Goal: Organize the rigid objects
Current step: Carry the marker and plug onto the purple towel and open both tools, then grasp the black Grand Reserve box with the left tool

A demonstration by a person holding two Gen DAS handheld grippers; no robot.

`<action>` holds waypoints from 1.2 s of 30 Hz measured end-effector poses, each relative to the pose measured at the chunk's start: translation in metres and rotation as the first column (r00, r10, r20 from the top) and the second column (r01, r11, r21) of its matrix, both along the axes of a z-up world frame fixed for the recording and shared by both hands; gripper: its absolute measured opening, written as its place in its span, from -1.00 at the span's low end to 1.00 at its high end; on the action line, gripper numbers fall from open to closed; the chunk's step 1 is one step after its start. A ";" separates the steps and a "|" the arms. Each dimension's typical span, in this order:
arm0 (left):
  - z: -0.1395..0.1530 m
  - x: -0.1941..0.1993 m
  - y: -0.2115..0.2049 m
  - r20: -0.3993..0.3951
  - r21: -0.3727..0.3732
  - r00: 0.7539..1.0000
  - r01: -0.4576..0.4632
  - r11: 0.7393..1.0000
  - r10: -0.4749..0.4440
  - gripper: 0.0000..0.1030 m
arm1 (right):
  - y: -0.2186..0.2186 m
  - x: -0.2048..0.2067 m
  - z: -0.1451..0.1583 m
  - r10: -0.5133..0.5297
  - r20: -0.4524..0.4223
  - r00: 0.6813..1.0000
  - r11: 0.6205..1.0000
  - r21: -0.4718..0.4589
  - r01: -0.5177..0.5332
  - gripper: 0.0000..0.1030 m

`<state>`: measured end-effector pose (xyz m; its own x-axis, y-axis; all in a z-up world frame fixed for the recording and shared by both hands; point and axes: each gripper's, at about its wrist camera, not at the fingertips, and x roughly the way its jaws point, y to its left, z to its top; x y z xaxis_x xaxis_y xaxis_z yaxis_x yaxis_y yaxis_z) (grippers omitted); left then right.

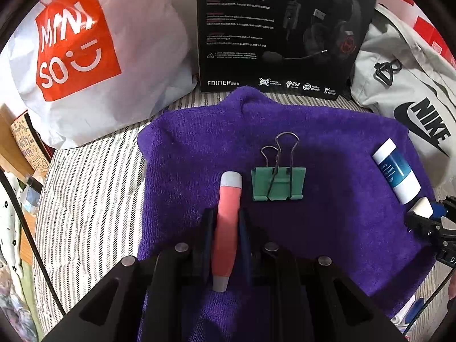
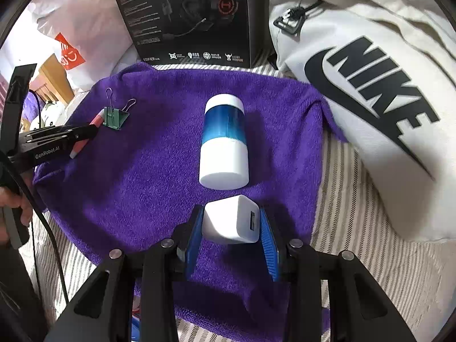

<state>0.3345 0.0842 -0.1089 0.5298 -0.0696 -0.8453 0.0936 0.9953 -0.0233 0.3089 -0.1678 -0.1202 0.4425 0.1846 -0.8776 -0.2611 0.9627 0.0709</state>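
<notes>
The left tongs (image 1: 225,222) are clamped narrowly on a pink marker with grey ends (image 1: 227,228), which runs lengthwise between the pads with its tip just beside a green binder clip (image 1: 278,183). The clip lies flat on a purple towel (image 1: 327,148), its wire handles folded out toward the far edge. The towel is spread over a striped bed sheet (image 1: 91,188).

The right tongs (image 2: 231,228) grip a white USB charger cube (image 2: 231,220) between blue pads, its port facing the right pad. Just beyond the cube, a white cylindrical container with a blue band (image 2: 224,142) lies on its side on the towel, closed, contents hidden.

Along the far side of the towel stand a white Miniso shopping bag (image 1: 85,57), a black Edifier headset box (image 1: 285,31) and a pale Nike bag (image 2: 370,91); what they hold cannot be seen.
</notes>
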 end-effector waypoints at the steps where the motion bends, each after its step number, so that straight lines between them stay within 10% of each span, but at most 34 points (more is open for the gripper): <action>1: 0.000 -0.001 0.000 0.001 -0.003 1.000 0.002 1.000 -0.002 -0.57 | 0.001 0.000 0.000 0.000 0.004 1.000 1.000 -0.004 0.000 -0.22; 5: -0.001 -0.007 -0.004 -0.011 -0.012 1.000 0.012 1.000 -0.012 -0.23 | 0.006 0.000 -0.001 0.008 -0.003 1.000 1.000 -0.029 -0.008 -0.17; 36: 0.056 -0.135 -0.039 0.078 -0.006 0.984 0.164 0.986 -0.163 -0.22 | -0.020 -0.102 0.047 -0.123 0.076 0.989 0.991 0.051 0.120 0.13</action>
